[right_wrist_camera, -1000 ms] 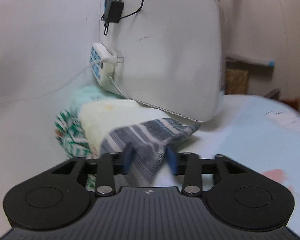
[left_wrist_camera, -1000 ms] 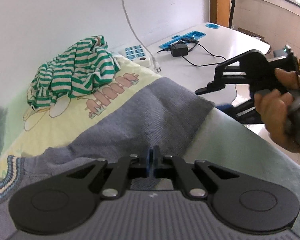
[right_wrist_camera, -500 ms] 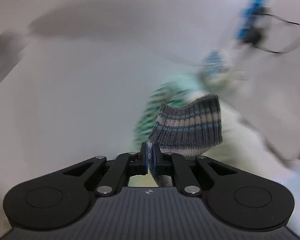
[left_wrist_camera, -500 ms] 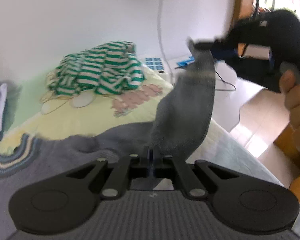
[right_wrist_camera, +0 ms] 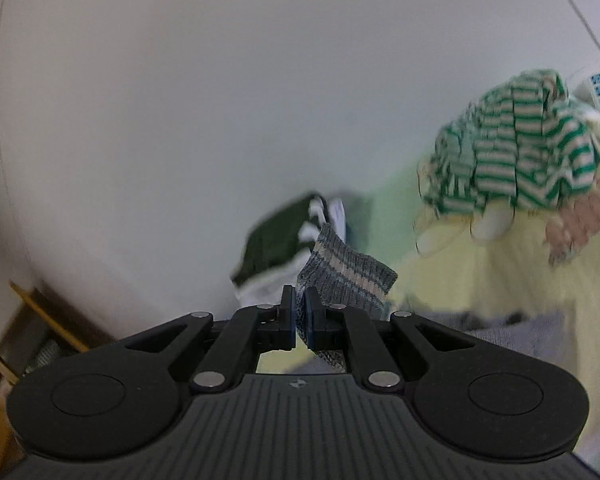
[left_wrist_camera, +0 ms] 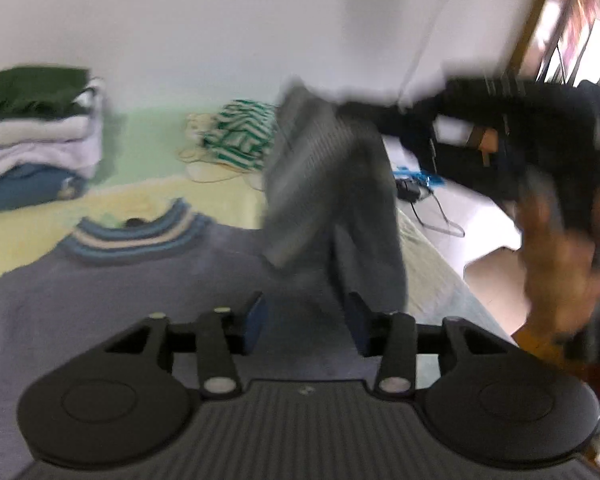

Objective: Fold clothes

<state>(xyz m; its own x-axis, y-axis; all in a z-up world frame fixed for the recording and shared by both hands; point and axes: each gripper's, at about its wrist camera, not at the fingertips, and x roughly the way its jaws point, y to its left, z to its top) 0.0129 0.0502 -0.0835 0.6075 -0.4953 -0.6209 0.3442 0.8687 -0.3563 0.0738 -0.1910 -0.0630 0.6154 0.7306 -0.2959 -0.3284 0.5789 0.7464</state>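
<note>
Now your right gripper (right_wrist_camera: 299,312) is pinching the sleeve (right_wrist_camera: 346,276); your left gripper (left_wrist_camera: 306,326) is opening empty, so the fold risks skewing.

The left gripper (left_wrist_camera: 304,322) points downward, its jaws opening with nothing pressed between the fingers (left_wrist_camera: 254,322). The right gripper (right_wrist_camera: 299,318) is raised, clamped on the sweater sleeve (right_wrist_camera: 346,276).

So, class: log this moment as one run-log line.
left gripper: opening, fabric between | right gripper: shut on sweater cuff | grey sweater: sleeve raised
</note>
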